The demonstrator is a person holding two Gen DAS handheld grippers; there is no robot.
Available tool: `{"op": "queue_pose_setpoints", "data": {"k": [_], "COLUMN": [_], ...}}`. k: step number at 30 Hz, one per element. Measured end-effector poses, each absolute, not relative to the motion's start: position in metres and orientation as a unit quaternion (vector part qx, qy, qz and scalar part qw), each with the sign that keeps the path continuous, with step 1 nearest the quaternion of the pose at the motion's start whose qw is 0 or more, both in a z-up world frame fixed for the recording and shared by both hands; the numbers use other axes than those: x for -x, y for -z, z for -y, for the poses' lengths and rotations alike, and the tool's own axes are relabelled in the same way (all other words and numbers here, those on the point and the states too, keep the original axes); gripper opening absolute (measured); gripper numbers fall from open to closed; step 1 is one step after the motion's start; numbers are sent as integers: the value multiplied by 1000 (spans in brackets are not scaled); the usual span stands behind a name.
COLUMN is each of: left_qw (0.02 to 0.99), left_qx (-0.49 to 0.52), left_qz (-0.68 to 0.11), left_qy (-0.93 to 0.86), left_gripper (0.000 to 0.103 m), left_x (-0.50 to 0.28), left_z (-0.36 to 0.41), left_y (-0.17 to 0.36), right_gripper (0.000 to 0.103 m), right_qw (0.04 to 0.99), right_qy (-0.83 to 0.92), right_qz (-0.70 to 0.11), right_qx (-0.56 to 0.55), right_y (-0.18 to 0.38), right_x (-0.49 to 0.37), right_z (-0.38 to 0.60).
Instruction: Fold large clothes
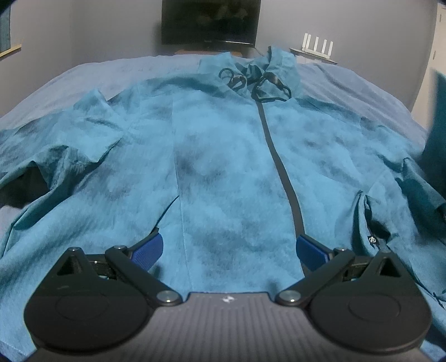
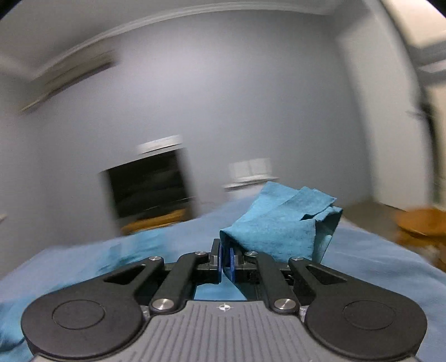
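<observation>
Basically, garment: teal jacket (image 1: 223, 172) lies spread front-up on the bed (image 1: 92, 75), dark zip line (image 1: 278, 156) down the middle, hood and black drawcords (image 1: 251, 80) at the far end
left gripper (image 1: 229, 247): jaws wide open, holding nothing, low over the near hem, zip just beside its right pad
right gripper (image 2: 225, 260): jaws closed on a fold of the teal cloth (image 2: 281, 222), likely a sleeve end, raised above the bed; view is motion-blurred
material: judged thin, light, soft; no stiffness, pinched cloth droops over the jaws, creases all over the front
slip: woven-looking surface, judged fairly grippy on the blue pads; a thin single layer could still pull out
where to hold: cuffs, hem corners, shoulder seams; doubled edges give more to bite on than flat panel
avoid: drawcords and zip, they snag or bunch
left sleeve (image 1: 83, 133): crumpled, folded partly over itself, needs flattening
background: dark screen (image 1: 209, 22) on the wall, white router (image 1: 317, 46) on a shelf
</observation>
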State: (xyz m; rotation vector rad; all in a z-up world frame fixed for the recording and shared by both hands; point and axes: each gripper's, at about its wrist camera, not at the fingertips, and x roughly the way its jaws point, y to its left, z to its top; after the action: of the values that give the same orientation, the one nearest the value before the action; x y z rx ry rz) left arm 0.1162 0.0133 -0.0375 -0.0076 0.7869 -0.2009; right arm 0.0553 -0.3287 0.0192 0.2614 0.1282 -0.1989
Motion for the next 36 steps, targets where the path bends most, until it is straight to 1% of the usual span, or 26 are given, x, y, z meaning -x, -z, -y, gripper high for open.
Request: {"op": "queue_pose_setpoints", "data": {"k": [4, 7, 9, 10, 11, 12, 13, 14, 16, 20, 23, 25, 27, 28, 29, 31, 32, 34, 36], "left_qw": [919, 918, 919, 920, 921, 923, 924, 924, 925, 919, 911, 907, 911, 913, 912, 909, 913, 931, 950], "left_qx": [8, 7, 9, 10, 13, 18, 26, 34, 47, 51, 42, 20, -29, -62, -84, -97, -96, -85, -51], "left_qz": [-382, -384, -381, -379, -375, -370, -364, -361, -353, -357, -368, -363, -349, -344, -342, -341, -335, -306, -279], "left_qy": [101, 102, 104, 105, 105, 107, 112, 119, 135, 158, 184, 213, 218, 209, 209, 219, 213, 182, 135], "left_gripper": [103, 103, 103, 103, 103, 103, 103, 103, 103, 103, 103, 103, 94, 82, 61, 40, 32, 23, 19], "left_x": [-117, -118, -118, -118, -118, -119, -121, -124, -134, -164, -179, -178, -172, -170, -169, -168, -168, -169, -172], "left_z": [-15, -15, -15, -15, -14, -14, -13, -11, -5, 23, 50, 71, 92, 102, 108, 112, 108, 93, 69], "left_y": [39, 39, 38, 37, 35, 31, 25, 20, 6, -4, 5, 15, 27, 34, 39, 46, 47, 42, 29], "right_gripper": [7, 9, 20, 40, 61, 71, 87, 97, 102, 103, 103, 103, 103, 103, 103, 103, 103, 103, 102], "right_qw": [990, 968, 959, 958, 959, 961, 964, 966, 970, 965, 946, 938, 936, 937, 937, 938, 937, 934, 932], "right_qy": [-45, -170, -195, -193, -187, -179, -172, -163, -135, -60, -37, -30, -18, -11, -4, 3, 9, 13, 13], "right_qz": [-102, -169, -199, -207, -207, -199, -188, -175, -152, -153, -180, -190, -196, -200, -202, -202, -205, -209, -214], "right_qx": [-88, -69, -54, -53, -57, -67, -80, -97, -132, -203, -266, -288, -291, -288, -284, -282, -282, -288, -294], "right_y": [-16, 4, 17, 22, 24, 24, 24, 22, 20, 31, 52, 61, 69, 73, 75, 80, 83, 87, 89], "right_x": [-91, -114, -118, -119, -120, -110, -99, -98, -95, -104, -109, -115, -119, -121, -124, -129, -133, -134, -140], "right_z": [258, 221, 205, 206, 210, 214, 218, 225, 248, 295, 321, 330, 334, 333, 333, 333, 333, 335, 337]}}
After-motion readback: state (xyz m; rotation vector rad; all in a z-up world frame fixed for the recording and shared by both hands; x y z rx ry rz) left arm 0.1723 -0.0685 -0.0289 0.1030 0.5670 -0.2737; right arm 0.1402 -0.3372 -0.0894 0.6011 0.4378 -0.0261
